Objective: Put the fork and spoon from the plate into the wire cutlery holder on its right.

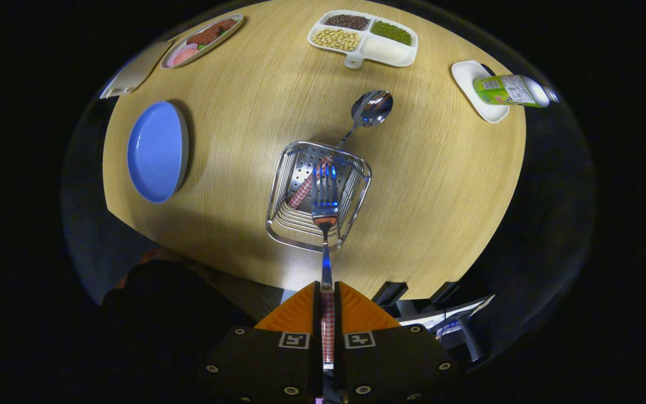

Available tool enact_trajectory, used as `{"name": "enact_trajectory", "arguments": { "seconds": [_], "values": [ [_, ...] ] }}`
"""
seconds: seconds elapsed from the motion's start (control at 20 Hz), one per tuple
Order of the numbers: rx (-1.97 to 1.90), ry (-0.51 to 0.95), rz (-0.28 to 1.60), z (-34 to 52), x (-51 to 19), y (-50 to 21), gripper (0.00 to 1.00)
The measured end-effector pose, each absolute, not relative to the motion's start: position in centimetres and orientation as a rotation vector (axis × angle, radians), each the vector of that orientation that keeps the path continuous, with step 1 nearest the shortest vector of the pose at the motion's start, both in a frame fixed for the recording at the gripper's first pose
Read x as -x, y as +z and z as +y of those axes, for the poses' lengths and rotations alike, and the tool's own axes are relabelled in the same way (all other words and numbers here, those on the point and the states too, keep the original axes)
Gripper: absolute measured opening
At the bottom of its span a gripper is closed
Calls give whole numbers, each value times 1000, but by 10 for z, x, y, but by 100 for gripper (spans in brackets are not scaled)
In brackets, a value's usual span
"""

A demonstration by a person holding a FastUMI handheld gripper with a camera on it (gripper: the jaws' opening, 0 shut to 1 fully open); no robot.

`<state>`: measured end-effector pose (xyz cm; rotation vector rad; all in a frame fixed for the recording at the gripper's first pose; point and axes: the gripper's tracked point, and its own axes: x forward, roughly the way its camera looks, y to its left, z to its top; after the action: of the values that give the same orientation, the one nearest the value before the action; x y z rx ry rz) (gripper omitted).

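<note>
My tongs [327,297] pinch the fork [324,210] by its handle, tines over the holder [284,224] mid-table, where the spoon [372,108] already leans.

Spoon [372,109] in holder [300,227], plate [156,150] left

No readable text

The label on the green bottle [511,90], at the table's far right edge, is too small to make out.
</note>
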<state>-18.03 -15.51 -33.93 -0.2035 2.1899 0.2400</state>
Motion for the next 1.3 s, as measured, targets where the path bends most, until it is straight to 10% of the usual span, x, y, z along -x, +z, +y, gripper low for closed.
{"name": "enact_trajectory", "arguments": {
  "seconds": [1.0, 1.3],
  "values": [
    [166, 230, 2472, -145, 155, -363, 12],
    [132, 226, 2402, -139, 151, -364, 40]
  ]
}}
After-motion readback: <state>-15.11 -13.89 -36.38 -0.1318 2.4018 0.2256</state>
